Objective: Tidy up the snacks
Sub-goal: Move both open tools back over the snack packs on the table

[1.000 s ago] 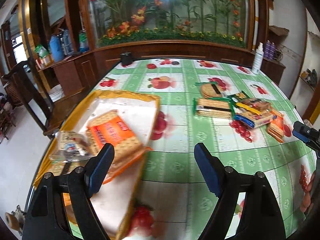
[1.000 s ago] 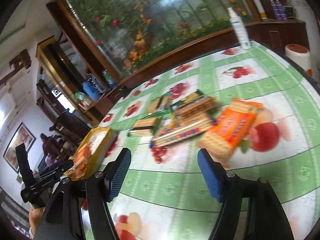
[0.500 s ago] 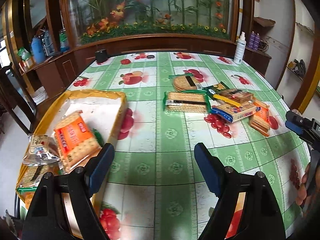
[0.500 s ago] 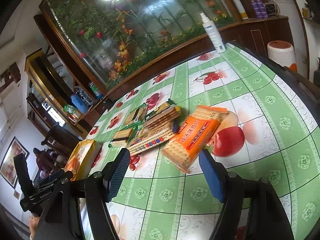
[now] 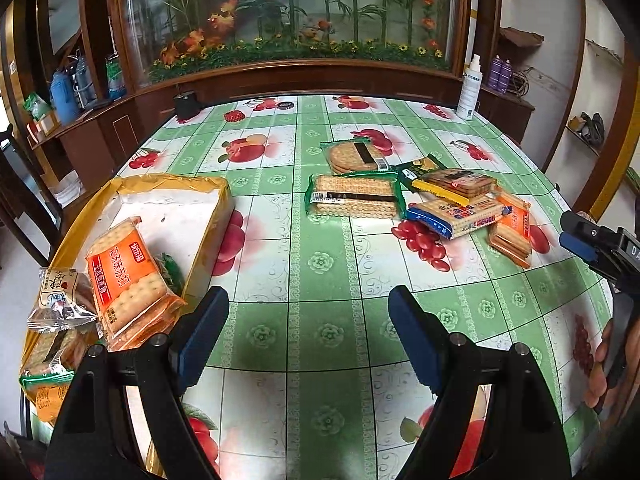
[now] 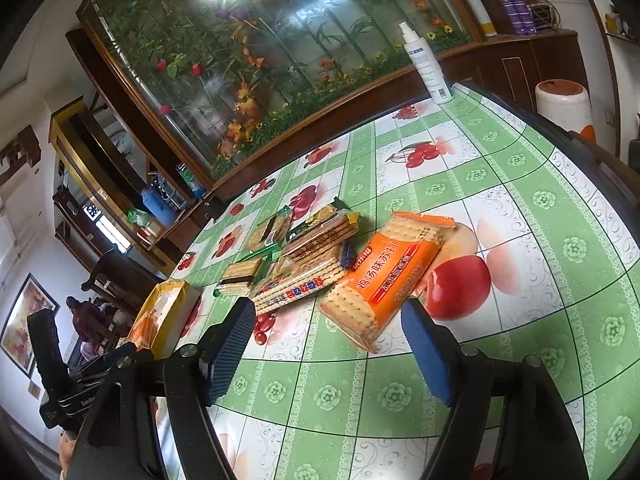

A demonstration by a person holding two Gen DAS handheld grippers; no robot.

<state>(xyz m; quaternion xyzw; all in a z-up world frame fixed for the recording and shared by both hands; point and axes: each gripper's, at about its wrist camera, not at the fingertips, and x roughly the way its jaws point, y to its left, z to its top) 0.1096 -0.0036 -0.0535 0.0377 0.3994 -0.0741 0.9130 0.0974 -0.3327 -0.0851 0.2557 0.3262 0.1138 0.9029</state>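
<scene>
lining up on the next pack. stock as it lies:

- right tongs (image 6: 328, 344): my jaws have just been opening, nothing between them, pads clear of everything. they point at the orange cracker pack (image 6: 386, 276), which lies flat on the worktop (image 6: 532, 280) just beyond the pads, near end toward me, long axis running away to the right.
- left tongs (image 5: 308, 332): released, empty, hanging over bare worktop beside the yellow box (image 5: 208, 240).
- yellow box: at the worktop's left edge, open on top, already holding an orange pack (image 5: 124, 280) and a few smaller packs at its near end.
- remaining pile: blue-labelled cracker pack (image 5: 456, 216), green-edged pack (image 5: 352, 200), round biscuit pack (image 5: 356, 156) and others, overlapping, near the worktop's middle; the orange cracker pack lies at the pile's right edge.
- spray bottle (image 6: 428, 68): far edge, well apart, not stock.

handling note, my judgement: take the orange cracker pack across its short width, pads on the two long sides, near the middle so it does not droop. come in low and square to it. squeeze gently; crackers crush. lift clear of the blue-labelled neighbour before carrying across to the box.
</scene>
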